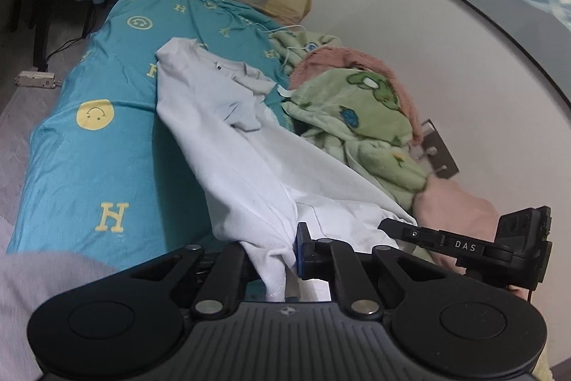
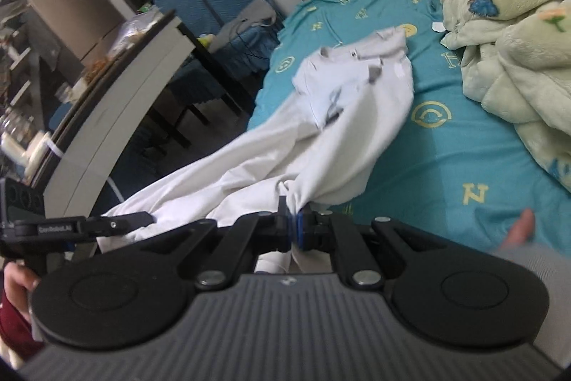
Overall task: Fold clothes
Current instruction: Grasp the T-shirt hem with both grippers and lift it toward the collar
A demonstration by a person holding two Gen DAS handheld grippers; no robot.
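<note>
Between the pressed-together pads of the left gripper (image 1: 291, 250) a bunched hem corner of the white polo shirt (image 1: 228, 131) is pinched; the right gripper (image 2: 293, 224) clamps another corner likewise. From both grips the shirt slopes away, its collar end lying on the teal bedsheet (image 1: 107, 149), beside the green plush blanket (image 1: 360, 116). For a clean fold, I'd spread the two corners apart, keeping the hem taut and level before laying it flat.

left gripper (image 1: 282, 256) is pinching the white shirt (image 1: 246, 145) hem | shirt is stretching over the teal bedsheet (image 1: 107, 145) | green blanket (image 1: 360, 120) is sitting beside it
</note>
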